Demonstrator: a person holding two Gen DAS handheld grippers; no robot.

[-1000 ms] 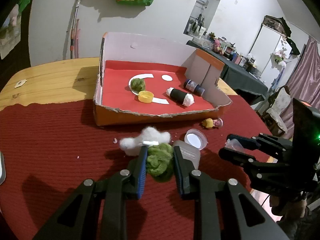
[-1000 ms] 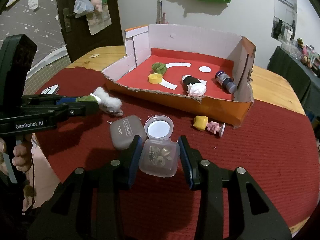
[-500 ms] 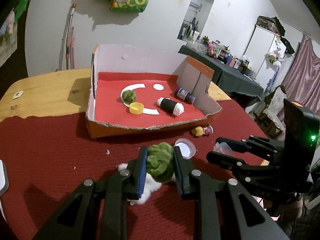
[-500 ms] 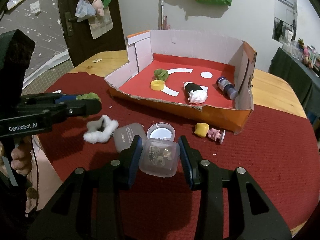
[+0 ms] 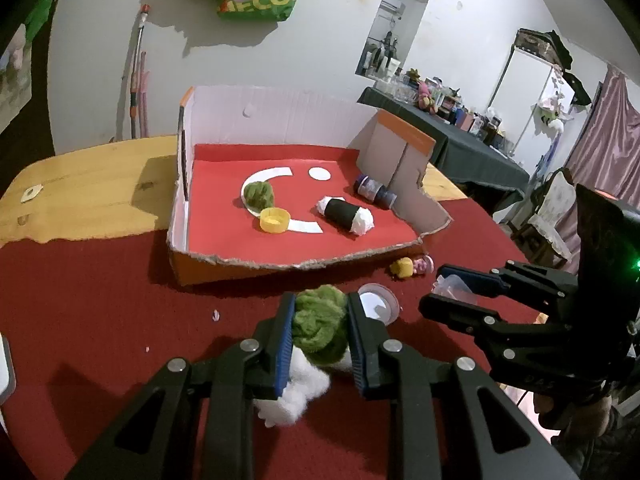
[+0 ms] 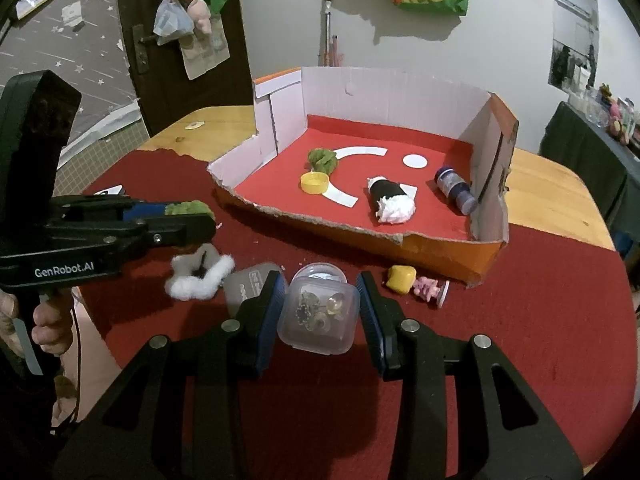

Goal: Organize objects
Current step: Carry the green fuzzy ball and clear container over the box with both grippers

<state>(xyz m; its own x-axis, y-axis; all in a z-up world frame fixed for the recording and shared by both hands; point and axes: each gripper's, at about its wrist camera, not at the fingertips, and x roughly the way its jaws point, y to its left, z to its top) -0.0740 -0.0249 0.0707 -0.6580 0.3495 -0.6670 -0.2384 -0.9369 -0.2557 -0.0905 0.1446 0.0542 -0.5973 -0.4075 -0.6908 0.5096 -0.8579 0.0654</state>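
My left gripper (image 5: 318, 308) is shut on a green wool ball (image 5: 320, 326) and holds it above the red cloth, in front of the cardboard box (image 5: 224, 270). A white cotton tuft (image 5: 290, 396) lies on the cloth under it. My right gripper (image 6: 320, 292) is shut on a small clear plastic container (image 6: 318, 316) holding small trinkets. In the right wrist view the left gripper (image 6: 200, 216) hangs at the left, over the cotton tuft (image 6: 200, 276). The box (image 6: 360, 236) holds another green ball (image 6: 322, 160), a yellow cap (image 6: 315, 182), a black-and-white roll (image 6: 390, 200) and a dark jar (image 6: 456, 188).
On the cloth near the box front lie a round clear lid (image 5: 376, 304), a grey case (image 6: 246, 284), a yellow piece (image 6: 400, 278) and a pink figure (image 6: 430, 288). The wooden table (image 5: 88, 196) shows behind the cloth. A white object (image 5: 6, 368) sits at the far left edge.
My left gripper has lifted the green ball up and away from the cotton tuft, which dropped back onto the cloth. My right gripper has risen slightly with the container.
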